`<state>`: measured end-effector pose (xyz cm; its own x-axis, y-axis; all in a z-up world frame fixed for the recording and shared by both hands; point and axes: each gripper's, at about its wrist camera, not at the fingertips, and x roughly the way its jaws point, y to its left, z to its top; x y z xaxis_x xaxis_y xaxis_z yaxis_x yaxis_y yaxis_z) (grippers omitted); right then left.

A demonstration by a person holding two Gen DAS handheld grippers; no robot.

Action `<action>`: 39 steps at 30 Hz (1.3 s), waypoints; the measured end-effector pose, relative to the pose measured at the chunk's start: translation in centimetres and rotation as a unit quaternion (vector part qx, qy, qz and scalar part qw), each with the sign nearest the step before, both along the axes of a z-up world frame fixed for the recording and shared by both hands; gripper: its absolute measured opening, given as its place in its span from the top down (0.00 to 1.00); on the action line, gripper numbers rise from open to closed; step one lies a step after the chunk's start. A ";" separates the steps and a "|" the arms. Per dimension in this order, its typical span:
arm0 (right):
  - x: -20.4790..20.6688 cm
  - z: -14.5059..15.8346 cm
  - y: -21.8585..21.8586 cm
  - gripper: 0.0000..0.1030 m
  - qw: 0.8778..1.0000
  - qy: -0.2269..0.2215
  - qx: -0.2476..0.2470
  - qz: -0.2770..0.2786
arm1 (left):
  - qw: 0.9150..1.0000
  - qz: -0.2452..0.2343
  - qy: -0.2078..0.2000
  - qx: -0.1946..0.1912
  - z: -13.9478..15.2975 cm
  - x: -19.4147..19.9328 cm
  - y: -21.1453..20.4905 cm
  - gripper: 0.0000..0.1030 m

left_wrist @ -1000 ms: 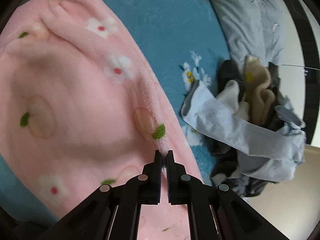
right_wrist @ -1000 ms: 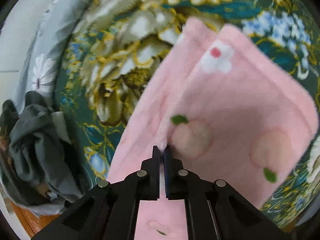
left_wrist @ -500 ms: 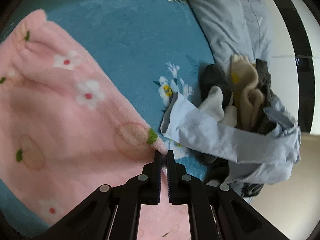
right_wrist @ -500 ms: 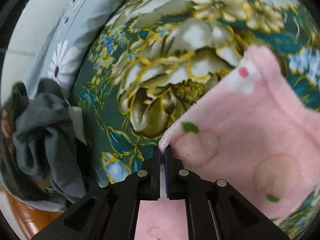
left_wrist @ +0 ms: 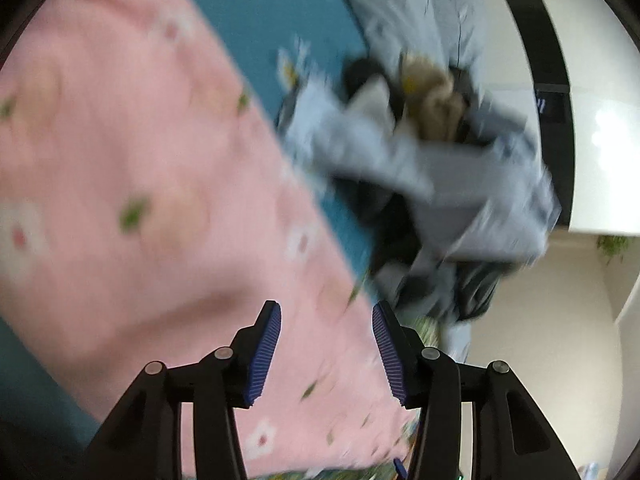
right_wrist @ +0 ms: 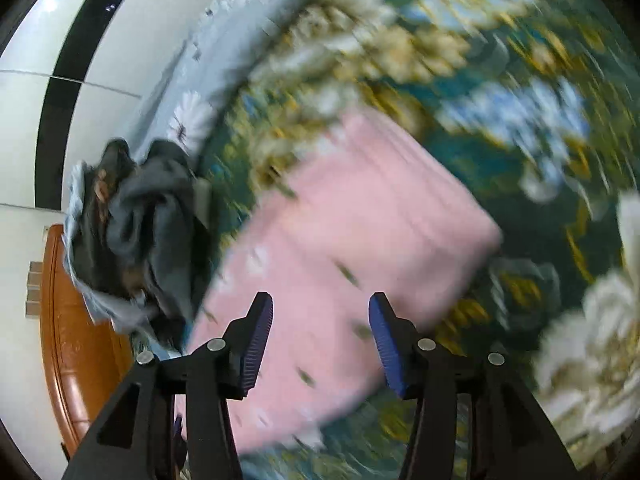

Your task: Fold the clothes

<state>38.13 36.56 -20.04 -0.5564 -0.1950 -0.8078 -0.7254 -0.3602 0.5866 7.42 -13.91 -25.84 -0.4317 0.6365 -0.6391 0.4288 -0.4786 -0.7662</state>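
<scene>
A pink fleece garment (left_wrist: 160, 208) with white flowers and green leaves lies folded on the bedspread; both views are motion-blurred. In the right wrist view it (right_wrist: 352, 248) lies as a folded rectangle. My left gripper (left_wrist: 326, 344) is open and empty above the garment's near edge. My right gripper (right_wrist: 320, 336) is open and empty above the garment's near part. Neither gripper holds cloth.
A pile of unfolded clothes (left_wrist: 432, 168), light blue, grey, beige and dark, lies to the right in the left view, and to the left (right_wrist: 136, 232) in the right view. The floral bedspread (right_wrist: 520, 80) surrounds the garment. A wooden bed frame (right_wrist: 68, 344) runs along the left.
Both grippers have opened and let go of the pink garment's corners. Both have pulled back and up, and the garment now lies flat on the bed.
</scene>
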 end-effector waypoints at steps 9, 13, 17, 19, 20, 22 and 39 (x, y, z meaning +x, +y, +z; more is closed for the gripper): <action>1.7 -5.3 2.9 0.45 0.993 -0.021 0.016 -0.115 | 0.999 0.033 0.003 0.010 -0.2 2.2 -0.2 0.50; 1.8 -6.1 3.9 0.45 0.985 -0.004 0.005 -0.171 | 0.999 0.050 0.005 0.004 -0.2 2.3 -0.3 0.50; 0.8 -5.7 3.9 0.75 0.984 -0.027 -0.002 -0.174 | 1.000 0.015 0.005 -0.022 0.3 2.1 0.2 0.50; 0.1 -4.5 3.3 0.86 0.985 -0.036 0.018 -0.166 | 1.000 0.006 0.006 -0.030 0.4 2.1 0.4 0.50; -0.5 -3.5 3.0 0.86 0.986 -0.034 0.033 -0.158 | 1.000 0.006 0.007 -0.028 0.4 2.1 0.4 0.50; -2.2 -0.4 1.9 0.87 0.989 -0.022 0.075 -0.124 | 1.000 0.011 0.009 -0.022 0.4 2.4 0.1 0.50; -21.8 2.4 -35.6 0.87 0.883 0.042 0.205 0.421 | 0.995 0.079 0.045 0.038 1.1 4.4 -3.4 0.50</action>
